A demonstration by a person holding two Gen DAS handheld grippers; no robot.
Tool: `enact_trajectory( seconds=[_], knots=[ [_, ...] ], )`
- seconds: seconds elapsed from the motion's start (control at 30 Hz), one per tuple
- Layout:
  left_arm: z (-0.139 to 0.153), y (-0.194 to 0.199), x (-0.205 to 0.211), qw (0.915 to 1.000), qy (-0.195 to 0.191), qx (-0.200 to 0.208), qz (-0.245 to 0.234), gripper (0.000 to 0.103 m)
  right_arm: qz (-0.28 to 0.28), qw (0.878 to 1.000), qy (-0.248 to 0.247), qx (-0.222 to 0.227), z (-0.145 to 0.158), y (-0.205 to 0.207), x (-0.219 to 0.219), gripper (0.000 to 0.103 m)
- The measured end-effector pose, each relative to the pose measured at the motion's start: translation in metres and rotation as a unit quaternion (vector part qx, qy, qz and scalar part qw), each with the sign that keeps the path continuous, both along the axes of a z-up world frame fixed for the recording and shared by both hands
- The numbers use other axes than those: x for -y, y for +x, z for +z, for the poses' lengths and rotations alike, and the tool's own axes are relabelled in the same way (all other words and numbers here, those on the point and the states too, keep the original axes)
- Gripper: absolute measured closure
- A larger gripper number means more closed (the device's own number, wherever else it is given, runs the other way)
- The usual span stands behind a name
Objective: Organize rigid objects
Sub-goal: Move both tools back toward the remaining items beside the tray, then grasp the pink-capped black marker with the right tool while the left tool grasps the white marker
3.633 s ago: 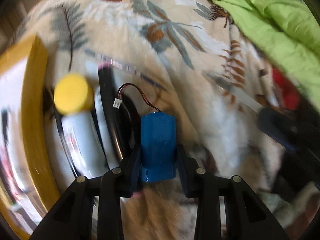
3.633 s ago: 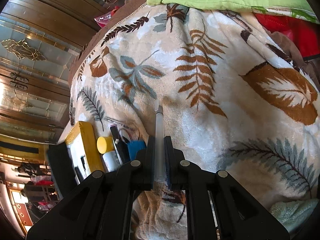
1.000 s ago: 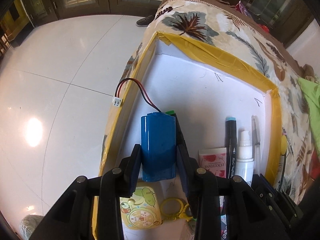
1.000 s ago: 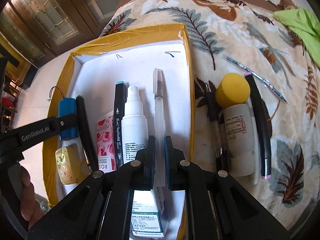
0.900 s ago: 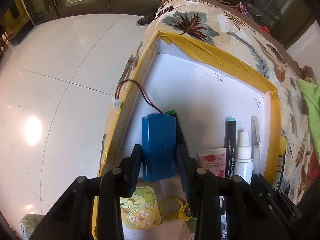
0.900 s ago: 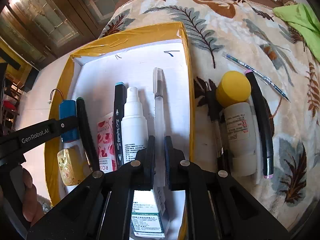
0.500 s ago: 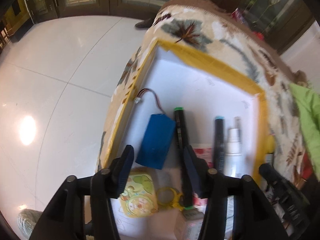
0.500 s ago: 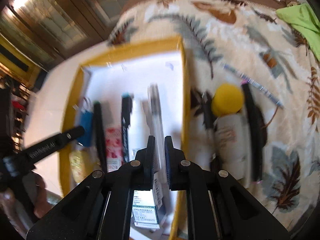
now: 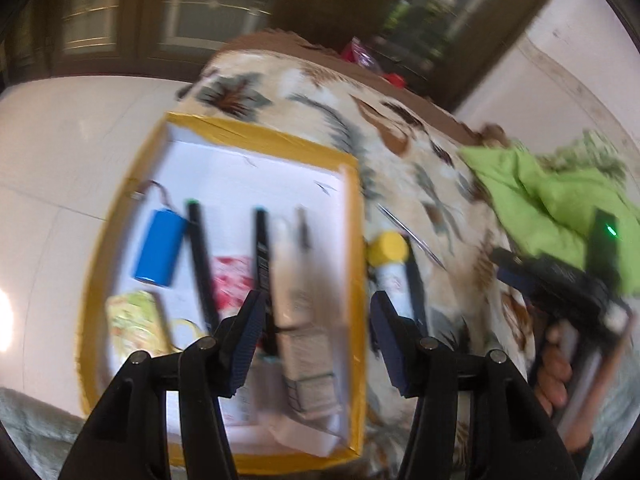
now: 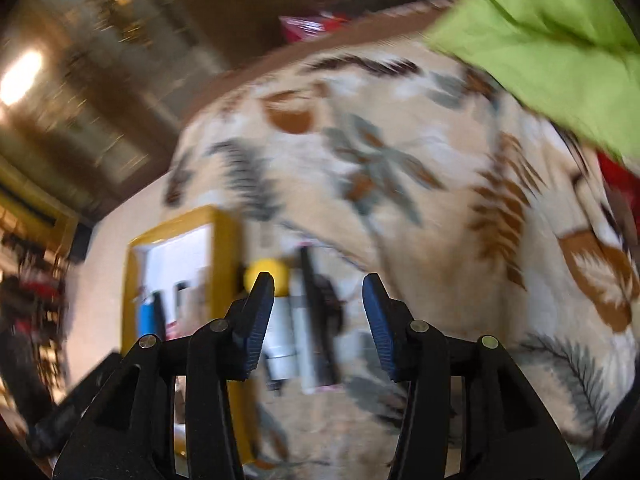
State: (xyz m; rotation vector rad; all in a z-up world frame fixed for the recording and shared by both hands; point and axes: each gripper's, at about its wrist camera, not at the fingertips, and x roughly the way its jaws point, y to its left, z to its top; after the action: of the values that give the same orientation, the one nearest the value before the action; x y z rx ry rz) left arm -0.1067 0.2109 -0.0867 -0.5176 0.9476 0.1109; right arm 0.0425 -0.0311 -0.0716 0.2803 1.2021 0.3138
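Left wrist view: the left gripper (image 9: 316,330) stands wide with nothing between its jaws. The battery pack (image 9: 159,253) lies inside the yellow-edged box (image 9: 357,264) beside two markers, a spray bottle and a pen. The right gripper (image 10: 318,322) has just been opening and is likewise empty. Still out on the blanket (image 10: 400,208) just beside the box are a yellow-capped bottle (image 10: 267,276) and a dark marker (image 10: 316,312), so I judge the sorting mostly done, with those few left.
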Motion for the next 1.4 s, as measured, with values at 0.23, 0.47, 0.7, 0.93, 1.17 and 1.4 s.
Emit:
enact_trajectory(
  seconds=[0.23, 0.47, 0.7, 0.93, 1.17, 1.4],
  knots=[
    [-0.01, 0.004, 0.01, 0.9997, -0.008, -0.018, -0.016, 0.048, 0.034, 0.999, 0.004, -0.027, -0.021, 0.01, -0.019, 0.057],
    [-0.009, -0.001, 0.01, 0.9997, -0.015, -0.016, -0.012, 0.048, 0.078, 0.993, -0.051, -0.066, -0.058, 0.01, -0.052, 0.066],
    [-0.008, -0.001, 0.012, 0.9996, -0.017, -0.015, -0.017, 0.048, 0.095, 0.99, -0.071, -0.073, -0.071, 0.007, -0.066, 0.073],
    [-0.008, 0.0, 0.012, 0.9995, -0.018, -0.017, -0.022, 0.048, 0.094, 0.987, -0.091, -0.092, -0.084, 0.011, -0.066, 0.084],
    [-0.009, 0.0, 0.017, 0.9992, -0.012, -0.017, -0.033, 0.048, 0.077, 0.984, -0.116, -0.113, -0.089, 0.012, -0.058, 0.086],
    [-0.008, -0.001, 0.031, 0.9982, 0.009, -0.01, -0.058, 0.048, 0.043, 0.985, -0.093, -0.136, -0.077, 0.016, -0.041, 0.089]
  ],
)
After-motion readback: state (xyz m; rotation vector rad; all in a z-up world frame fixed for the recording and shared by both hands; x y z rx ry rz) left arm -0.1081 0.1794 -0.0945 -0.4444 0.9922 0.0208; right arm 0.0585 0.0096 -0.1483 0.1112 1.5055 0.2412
